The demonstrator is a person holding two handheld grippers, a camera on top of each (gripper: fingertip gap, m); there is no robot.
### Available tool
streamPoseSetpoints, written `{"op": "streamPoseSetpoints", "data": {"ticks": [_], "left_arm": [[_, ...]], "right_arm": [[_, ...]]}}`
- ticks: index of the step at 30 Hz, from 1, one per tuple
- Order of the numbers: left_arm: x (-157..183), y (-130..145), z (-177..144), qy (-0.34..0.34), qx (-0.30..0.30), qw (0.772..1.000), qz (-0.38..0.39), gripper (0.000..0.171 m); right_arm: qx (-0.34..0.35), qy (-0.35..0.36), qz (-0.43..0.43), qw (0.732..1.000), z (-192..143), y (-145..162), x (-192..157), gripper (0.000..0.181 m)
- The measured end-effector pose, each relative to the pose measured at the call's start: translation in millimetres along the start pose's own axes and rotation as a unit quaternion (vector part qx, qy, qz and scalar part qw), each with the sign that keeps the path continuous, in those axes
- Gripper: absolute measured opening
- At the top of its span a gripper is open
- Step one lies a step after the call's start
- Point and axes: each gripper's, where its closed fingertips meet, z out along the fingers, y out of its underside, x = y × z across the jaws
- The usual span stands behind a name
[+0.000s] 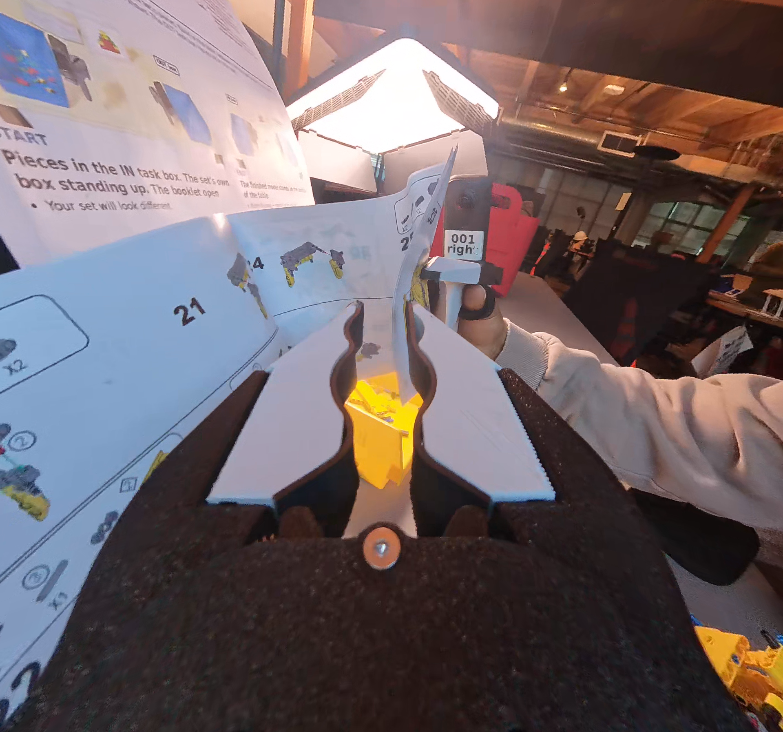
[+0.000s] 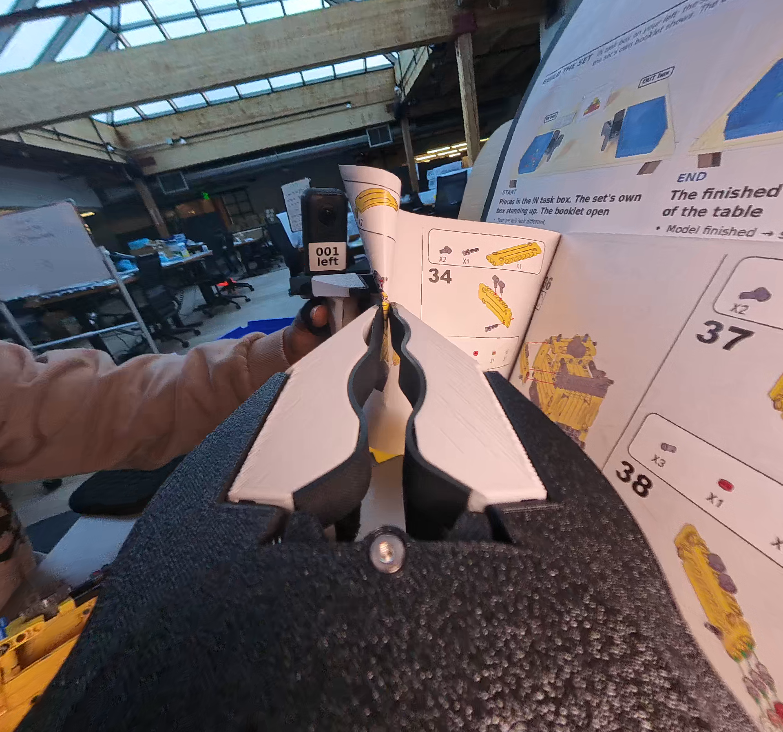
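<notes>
An open building-instruction booklet (image 1: 169, 309) stands upright in front of both grippers; it also shows in the right wrist view (image 2: 478, 287). One thin page (image 1: 406, 330) stands up between my left gripper's fingers. My left gripper (image 1: 385, 309) is open: the page leans on the right pad and a clear gap separates it from the left pad. My right gripper (image 2: 384, 309) is shut on that page (image 2: 373, 220), tips pinched on its edge. From the left wrist view the right gripper (image 1: 428, 273) is just beyond the page. The left gripper (image 2: 334, 287) faces it from the other side.
A large printed instruction sheet (image 1: 106, 75) stands behind the booklet (image 2: 656, 118). A yellow box (image 1: 381, 436) lies below the left fingers. A yellow brick model (image 1: 745, 669) sits on the table at the right, and a red container (image 1: 512, 237) behind. A bright lamp (image 1: 394, 105) hangs above. One gripper's finger ends stand about 6 cm off the other's.
</notes>
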Motion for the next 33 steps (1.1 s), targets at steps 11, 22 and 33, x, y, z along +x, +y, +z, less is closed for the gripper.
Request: {"op": "streamPoseSetpoints", "data": {"ticks": [11,22,33], "left_arm": [[29.8,-5.0,18.7,0.125,-0.003,0.991,-0.041,0.000],[29.1,-9.7,3.9,0.112,0.036,0.991,-0.056,0.000],[47.1,8.8,32.5,0.037,-0.007,0.998,0.057,0.000]], "right_arm": [[0.011,-0.059,0.050,0.997,-2.1,-1.3,0.2,0.003],[0.050,0.022,0.022,0.998,-22.6,-14.2,17.0,0.000],[-0.028,0.307,-0.191,0.932,-6.8,-33.7,-24.2,0.073]]}}
